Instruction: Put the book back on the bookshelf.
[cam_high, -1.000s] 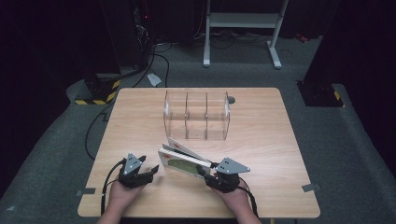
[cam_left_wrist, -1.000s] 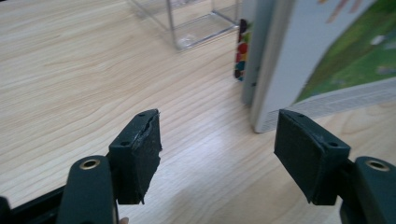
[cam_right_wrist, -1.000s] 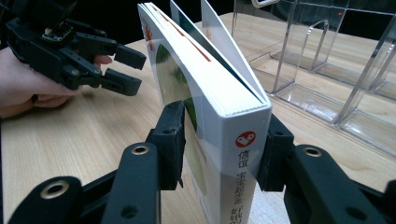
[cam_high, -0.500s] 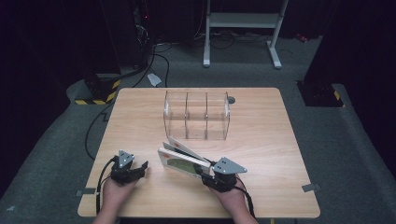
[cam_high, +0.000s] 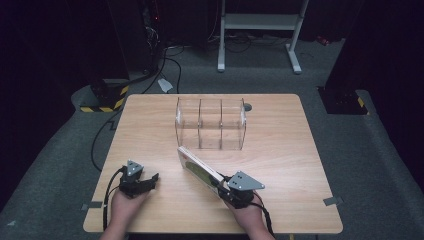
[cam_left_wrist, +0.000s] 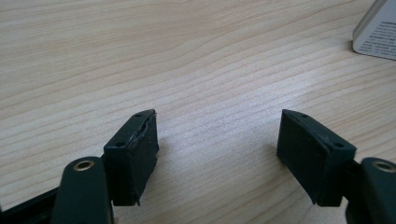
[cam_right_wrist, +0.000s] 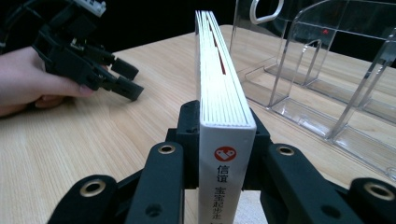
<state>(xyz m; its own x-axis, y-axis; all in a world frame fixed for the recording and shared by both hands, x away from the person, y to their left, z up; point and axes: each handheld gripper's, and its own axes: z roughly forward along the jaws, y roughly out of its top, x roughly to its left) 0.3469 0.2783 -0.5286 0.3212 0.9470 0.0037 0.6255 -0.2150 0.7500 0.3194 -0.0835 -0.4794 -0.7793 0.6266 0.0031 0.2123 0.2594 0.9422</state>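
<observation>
A thin white book (cam_high: 199, 167) stands on its long edge on the wooden table (cam_high: 280, 160), its spine (cam_right_wrist: 226, 163) toward my right gripper (cam_high: 220, 183). That gripper (cam_right_wrist: 222, 125) has just been closing its jaws and is shut on the book's spine end. My left gripper (cam_high: 152, 178) rests low at the table's front left, apart from the book. Its jaws (cam_left_wrist: 217, 140) have just been opening and stand open over bare wood with nothing between them. In the right gripper view the left gripper (cam_right_wrist: 119, 77) sits in a hand at the upper left.
A clear plastic organizer (cam_high: 211, 122) with three upright compartments stands at the middle of the table, beyond the book's far end; it also rises at the right of the right gripper view (cam_right_wrist: 327, 70). A corner of the book (cam_left_wrist: 373, 32) shows far right.
My left gripper has drawn back to the left, away from the book. The right gripper has stayed in place on the book.
</observation>
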